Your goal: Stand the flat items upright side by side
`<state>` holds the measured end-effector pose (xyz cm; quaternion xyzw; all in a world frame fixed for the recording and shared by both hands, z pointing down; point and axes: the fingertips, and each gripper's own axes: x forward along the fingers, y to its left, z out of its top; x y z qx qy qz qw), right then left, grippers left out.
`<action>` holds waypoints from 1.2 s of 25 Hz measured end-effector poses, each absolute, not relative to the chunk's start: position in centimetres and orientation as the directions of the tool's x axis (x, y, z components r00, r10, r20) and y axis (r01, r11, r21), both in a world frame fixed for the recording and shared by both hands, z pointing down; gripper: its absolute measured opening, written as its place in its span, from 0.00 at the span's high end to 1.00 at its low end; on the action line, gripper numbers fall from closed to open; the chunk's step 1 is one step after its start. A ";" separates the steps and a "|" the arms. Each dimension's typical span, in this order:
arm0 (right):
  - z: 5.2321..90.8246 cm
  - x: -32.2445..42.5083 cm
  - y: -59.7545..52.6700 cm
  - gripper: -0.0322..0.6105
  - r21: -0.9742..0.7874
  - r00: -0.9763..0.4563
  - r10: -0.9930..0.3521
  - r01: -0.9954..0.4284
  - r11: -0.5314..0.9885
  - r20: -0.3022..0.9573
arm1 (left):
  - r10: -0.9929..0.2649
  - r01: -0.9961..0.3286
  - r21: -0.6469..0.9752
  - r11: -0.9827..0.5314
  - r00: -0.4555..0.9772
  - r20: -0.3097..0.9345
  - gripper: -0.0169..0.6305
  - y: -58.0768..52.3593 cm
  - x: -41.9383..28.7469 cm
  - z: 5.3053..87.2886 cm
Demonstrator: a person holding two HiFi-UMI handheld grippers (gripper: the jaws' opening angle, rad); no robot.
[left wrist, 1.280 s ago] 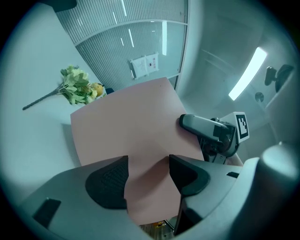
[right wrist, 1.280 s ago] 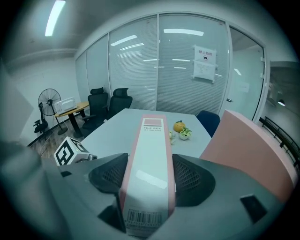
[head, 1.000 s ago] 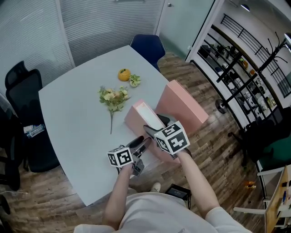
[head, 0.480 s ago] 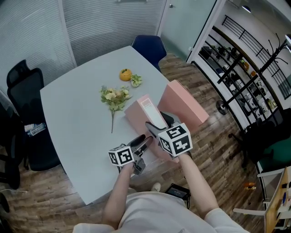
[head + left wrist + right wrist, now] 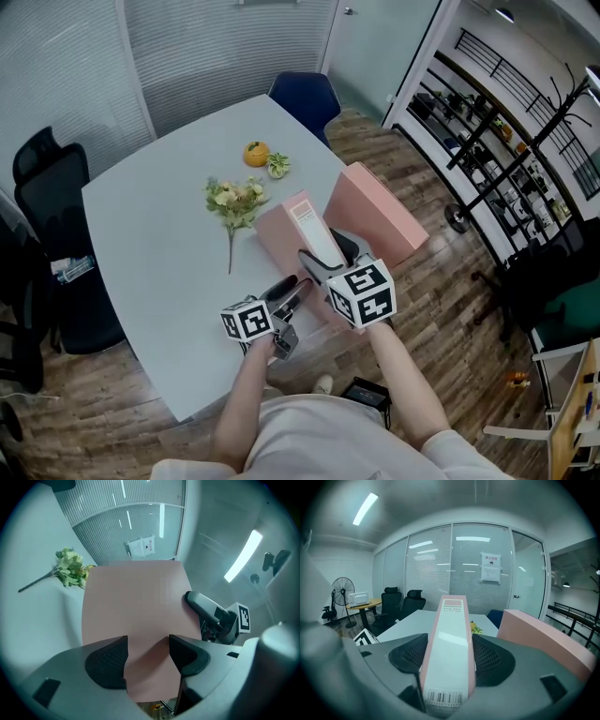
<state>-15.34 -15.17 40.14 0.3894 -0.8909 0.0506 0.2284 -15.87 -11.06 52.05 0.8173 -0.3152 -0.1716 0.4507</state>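
Head view first. A grey table (image 5: 150, 234) with two pink boxes on it. Nearest, the file box (image 5: 281, 242), tipped up on a long edge, white spine on top, not quite straight. Right gripper (image 5: 326, 255) astride that spine, one finger on each pink side. Left gripper (image 5: 289, 295) low down at the near end of the same box. Just beside it, toward the table's right edge, the second file box (image 5: 375, 211), with a small gap between the two. Hard to tell from up here whether standing or leaning. Farther back, well apart, some flowers (image 5: 234, 202) and an orange (image 5: 256, 153).

Left gripper view next. A big pink side of the file box (image 5: 136, 602) filling the space ahead and running right down between the two black pads. Both pads seemingly pressed on it. Grips the box, by the look of it. A finger of the right gripper at the box's right edge.

Right gripper view last. Jaws spread wide, squeezing the file box (image 5: 451, 639) by its spine, a pad flat on each side. Second file box (image 5: 543, 634) off to the right, close by.

How far along? Looks about half done. One box up on its edge but held in both grippers, not let go yet. Left to do, probably: set it straight next to the second file box, then open both grippers and check on the pair.
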 end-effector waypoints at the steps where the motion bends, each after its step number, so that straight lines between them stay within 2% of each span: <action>1: 40.1 -15.3 -15.1 0.47 0.089 -0.596 -0.673 -0.716 0.692 0.438 | -0.670 -0.361 0.844 -0.397 0.742 0.003 0.56 -11.1 -15.9 52.0; 14: 38.9 -14.5 -14.1 0.47 0.081 -0.630 -0.707 -0.726 0.683 0.323 | -0.671 -0.345 0.851 -0.395 0.742 -0.011 0.56 -10.8 -15.8 51.6; 18: 38.4 -13.9 -13.6 0.47 0.076 -0.647 -0.725 -0.732 0.677 0.235 | -0.674 -0.340 0.855 -0.391 0.739 -0.015 0.56 -10.9 -15.8 51.5; 30: 38.4 -12.2 -12.2 0.47 0.089 -0.608 -0.787 -0.783 0.616 0.105 | -0.671 -0.335 0.860 -0.385 0.741 -0.012 0.56 -10.7 -15.3 51.9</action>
